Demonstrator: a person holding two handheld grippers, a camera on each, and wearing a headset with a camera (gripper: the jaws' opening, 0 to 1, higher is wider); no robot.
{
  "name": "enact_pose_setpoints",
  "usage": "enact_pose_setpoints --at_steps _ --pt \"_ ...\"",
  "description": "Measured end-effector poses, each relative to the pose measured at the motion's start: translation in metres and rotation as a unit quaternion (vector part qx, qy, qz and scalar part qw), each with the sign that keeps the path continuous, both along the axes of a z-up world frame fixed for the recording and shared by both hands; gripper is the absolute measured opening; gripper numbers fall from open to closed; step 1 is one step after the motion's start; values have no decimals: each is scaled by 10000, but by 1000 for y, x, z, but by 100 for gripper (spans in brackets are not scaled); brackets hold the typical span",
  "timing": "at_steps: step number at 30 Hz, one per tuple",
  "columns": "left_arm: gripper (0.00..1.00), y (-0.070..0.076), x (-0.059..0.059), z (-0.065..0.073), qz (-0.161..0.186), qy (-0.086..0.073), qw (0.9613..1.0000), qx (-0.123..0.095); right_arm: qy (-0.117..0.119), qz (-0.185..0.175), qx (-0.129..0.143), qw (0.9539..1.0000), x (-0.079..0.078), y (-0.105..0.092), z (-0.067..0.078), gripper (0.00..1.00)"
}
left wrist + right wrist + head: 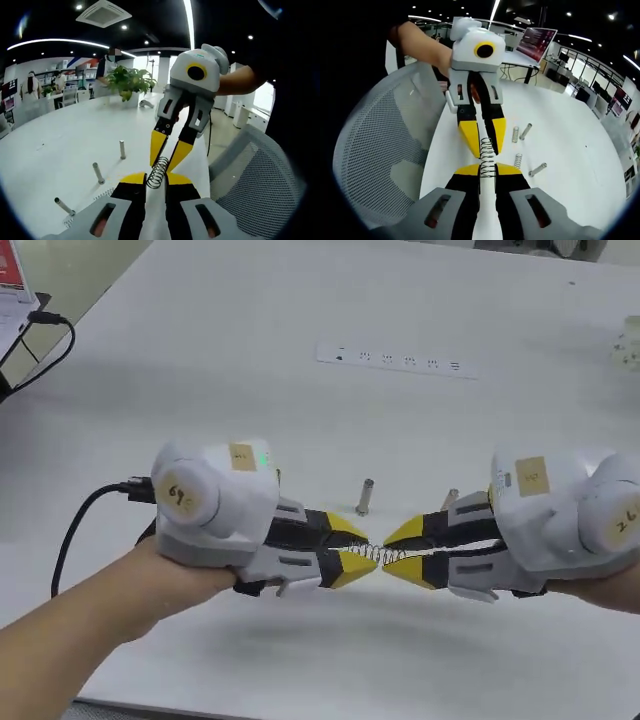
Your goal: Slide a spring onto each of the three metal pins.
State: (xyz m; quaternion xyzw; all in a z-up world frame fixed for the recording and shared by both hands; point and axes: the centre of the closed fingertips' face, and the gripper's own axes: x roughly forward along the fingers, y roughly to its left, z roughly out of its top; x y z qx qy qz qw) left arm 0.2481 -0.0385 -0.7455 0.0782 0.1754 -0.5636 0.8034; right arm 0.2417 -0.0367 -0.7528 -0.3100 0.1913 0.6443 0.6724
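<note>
Spring looks light and bouncy, so we think a soft squeeze is best, with left gripper and right gripper each pinched on one end

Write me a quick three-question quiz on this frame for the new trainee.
1. True or false: the spring lies flat on the table.
2. Which way do the jaws of the left gripper and the right gripper point? A) toward each other B) both straight down at the table C) away from each other
3. Fill in: the left gripper view shows ___ metal pins on the table.

Key: 1 false, it is up in the air between the two sets of jaws. 2 A. 3 three.
</note>
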Motion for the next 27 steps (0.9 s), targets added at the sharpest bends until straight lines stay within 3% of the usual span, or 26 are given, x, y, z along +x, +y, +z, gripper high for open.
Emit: enact_pose_setpoints --at_steps 9,12,13,15,17,27 --pt "5 -2 -3 3 -90 -125 9999 -42 12 -23 59 10000 -1 0 2 8" --pt "3 -3 -5 4 -143 -134 9998 -68 -22 -7 41 10000 -2 -1 2 8" --pt "2 -4 -6 6 -144 -100 9997 -141 -128 64 -30 9999 -2 -4 0 8" --pt "2 -5 -7 5 -203 -120 9997 -87 -20 -6 -2 10000 -3 -4 1 8" --pt "2 -5 -8 5 -205 -101 9997 -113 -90 29 -5 10000 -4 -5 1 8" --pt "2 -5 -9 5 -206 -37 9997 -128 121 -120 63 9998 -3 -6 0 9"
